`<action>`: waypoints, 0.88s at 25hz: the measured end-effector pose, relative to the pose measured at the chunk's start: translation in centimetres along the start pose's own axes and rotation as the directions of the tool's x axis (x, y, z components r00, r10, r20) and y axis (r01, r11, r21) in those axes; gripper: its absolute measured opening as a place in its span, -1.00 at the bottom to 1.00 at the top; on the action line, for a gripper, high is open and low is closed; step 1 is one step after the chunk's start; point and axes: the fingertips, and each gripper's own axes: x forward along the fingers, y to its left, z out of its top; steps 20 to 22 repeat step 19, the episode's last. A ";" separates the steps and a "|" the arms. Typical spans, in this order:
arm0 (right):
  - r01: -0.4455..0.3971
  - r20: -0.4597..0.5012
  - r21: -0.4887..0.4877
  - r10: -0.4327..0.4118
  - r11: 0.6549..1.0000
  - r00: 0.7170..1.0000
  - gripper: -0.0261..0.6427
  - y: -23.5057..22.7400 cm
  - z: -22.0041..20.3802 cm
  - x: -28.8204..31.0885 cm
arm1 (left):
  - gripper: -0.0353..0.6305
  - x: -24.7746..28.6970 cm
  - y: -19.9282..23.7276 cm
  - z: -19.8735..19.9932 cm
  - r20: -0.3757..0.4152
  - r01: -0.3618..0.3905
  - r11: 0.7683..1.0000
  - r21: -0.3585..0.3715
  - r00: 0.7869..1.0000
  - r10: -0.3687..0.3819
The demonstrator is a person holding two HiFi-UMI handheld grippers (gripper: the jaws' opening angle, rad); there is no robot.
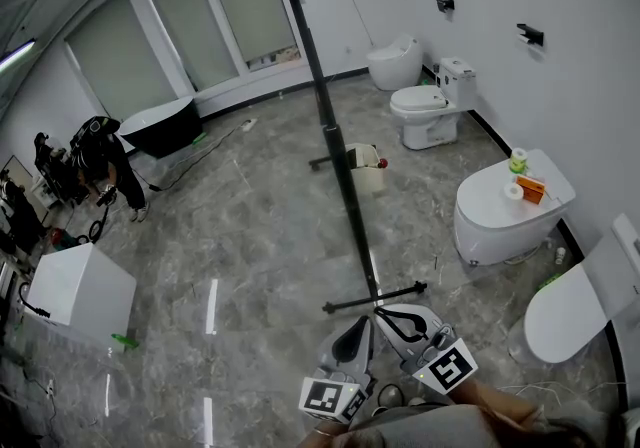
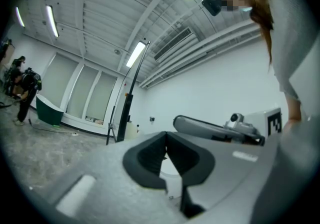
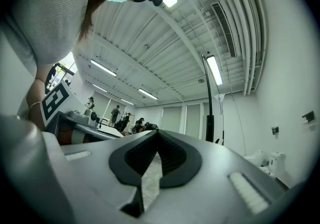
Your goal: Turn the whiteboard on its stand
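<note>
Your left tongs (image 2: pixel 166 134) are together, empty. Right tongs (image 3: pixel 158 131) together too, gripping nothing. The whiteboard (image 1: pixel 338 161) stands edge-on dead ahead on the floor (image 1: pixel 250 236), its foot (image 1: pixel 375 298) just beyond both tips.

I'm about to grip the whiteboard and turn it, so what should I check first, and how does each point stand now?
1. Left gripper empty: ok, jaws together on nothing.
2. Right gripper empty: ok, jaws together on nothing.
3. Jaws open for gripping: not ok, both shut.
4. Grippers touching the whiteboard: not ok, both short of it, near the stand foot.
5. Swing path clear: probably not ok, a bucket stands beside the far foot.
6. Stand free to turn: cannot tell.
</note>
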 end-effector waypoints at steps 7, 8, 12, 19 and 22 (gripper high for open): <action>-0.004 -0.020 -0.004 0.004 1.000 1.000 -0.91 -0.1 -0.3 -0.4 | -0.89 0.5 -0.5 0.1 0.000 0.014 1.000 0.004 1.000 -0.014; -0.004 -0.019 -0.004 0.004 1.000 1.000 -0.91 -0.1 -0.4 -0.4 | -0.89 0.5 -0.5 0.0 0.000 0.016 1.000 0.003 1.000 -0.016; 0.002 -0.016 0.000 -0.002 1.000 1.000 -0.91 -0.2 -0.3 -0.3 | -0.89 0.6 -0.6 0.2 0.001 0.026 1.000 0.002 1.000 -0.026; -0.009 -0.010 -0.012 0.009 1.000 1.000 -0.91 0.6 0.3 0.0 | -0.89 0.2 -0.6 0.8 0.011 0.022 1.000 0.013 1.000 -0.023; -0.009 -0.010 -0.012 0.009 1.000 1.000 -0.91 0.6 0.3 0.0 | -0.89 0.2 -0.6 0.8 0.011 0.022 1.000 0.013 1.000 -0.023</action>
